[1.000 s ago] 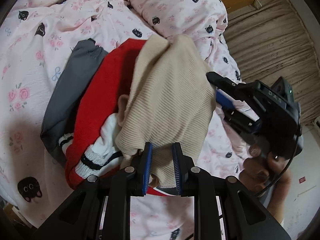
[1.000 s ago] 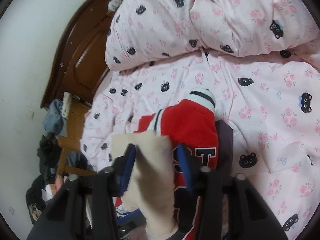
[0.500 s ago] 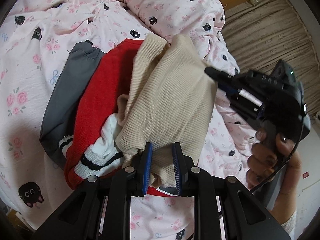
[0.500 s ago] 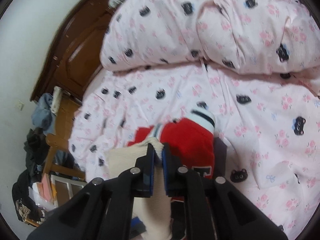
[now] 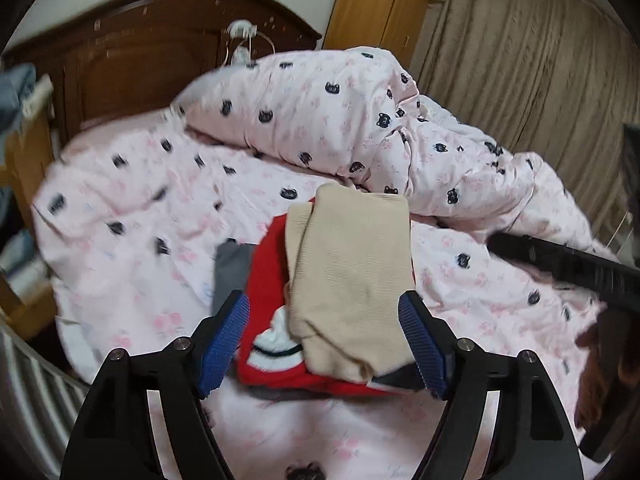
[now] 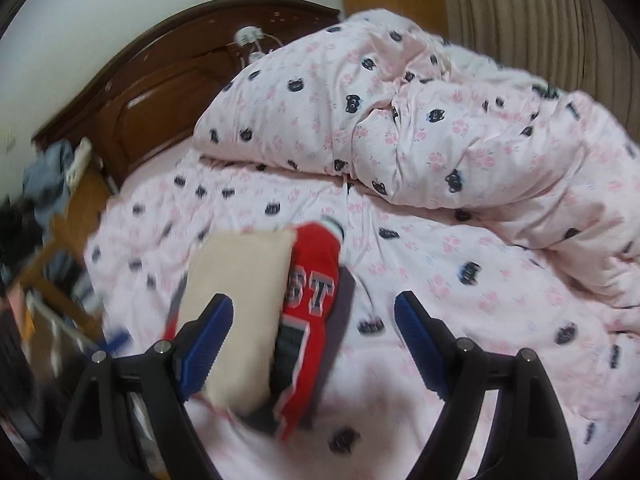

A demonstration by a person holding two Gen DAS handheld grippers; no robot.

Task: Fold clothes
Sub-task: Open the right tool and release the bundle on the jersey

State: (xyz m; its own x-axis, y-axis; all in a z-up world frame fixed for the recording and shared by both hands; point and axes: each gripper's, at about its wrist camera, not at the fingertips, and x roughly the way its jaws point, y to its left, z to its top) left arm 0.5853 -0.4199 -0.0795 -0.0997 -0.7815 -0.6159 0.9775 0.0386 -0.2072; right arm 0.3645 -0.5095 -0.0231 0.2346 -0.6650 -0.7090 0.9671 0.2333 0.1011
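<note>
Three folded garments stacked near the bed's foot edge: beige knit (image 5: 352, 288) atop red jersey (image 6: 316, 276) atop grey piece (image 5: 232, 268), on the pink cat-print sheet (image 5: 120, 264). Open sheet to the right; one bunched duvet (image 6: 420, 120) behind, against the dark headboard (image 5: 140, 60). Left gripper (image 5: 324, 344) and right gripper (image 6: 314, 340) both spread wide, gripping nothing.

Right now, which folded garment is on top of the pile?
The beige ribbed knit; it lies over the red sweater, with the grey garment lowest.
</note>
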